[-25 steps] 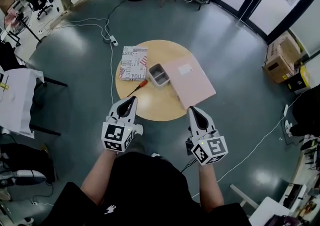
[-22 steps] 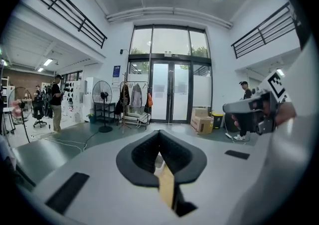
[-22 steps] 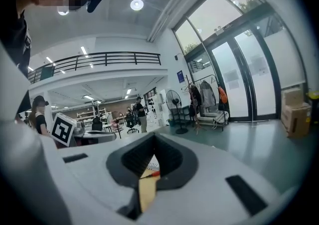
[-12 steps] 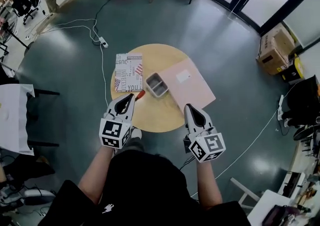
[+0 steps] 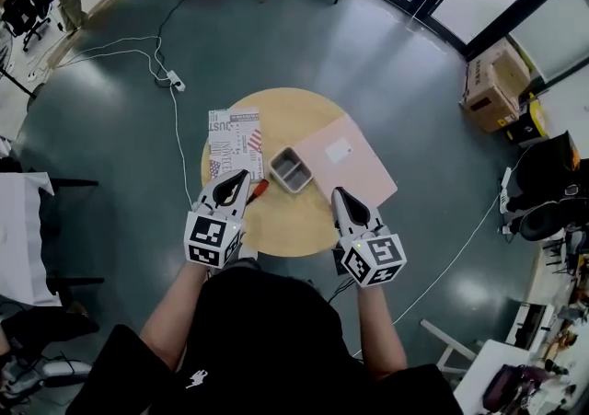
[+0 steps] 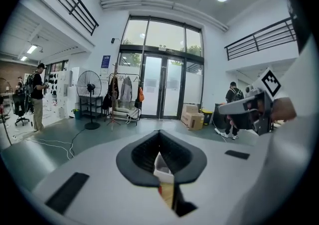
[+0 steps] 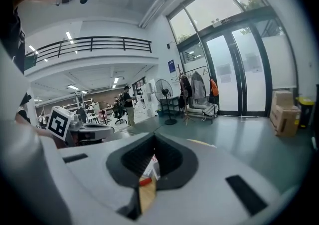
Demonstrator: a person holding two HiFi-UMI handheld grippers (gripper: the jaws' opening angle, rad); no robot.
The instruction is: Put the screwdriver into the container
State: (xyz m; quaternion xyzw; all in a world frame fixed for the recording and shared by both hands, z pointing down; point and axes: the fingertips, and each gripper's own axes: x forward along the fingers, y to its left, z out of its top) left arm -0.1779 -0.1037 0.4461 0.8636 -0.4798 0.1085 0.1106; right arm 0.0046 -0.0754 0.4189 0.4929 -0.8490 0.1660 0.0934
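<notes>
Hovering beside the orange-handled screwdriver [image 5: 259,189] on the round wooden desk [image 5: 285,224], my left gripper [image 5: 240,178] is clenched empty, right gripper [image 5: 337,193] too; next I should open the left for grasping.

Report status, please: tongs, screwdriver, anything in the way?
Left tongs and right tongs shut, empty. Screwdriver on table, by left tongs, not in container. Nothing blocking.

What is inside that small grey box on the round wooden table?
Nothing visible: the small grey rectangular container looks empty from above. The red-handled screwdriver lies outside it on the round wooden table, its shaft covered by the left tool.
</notes>
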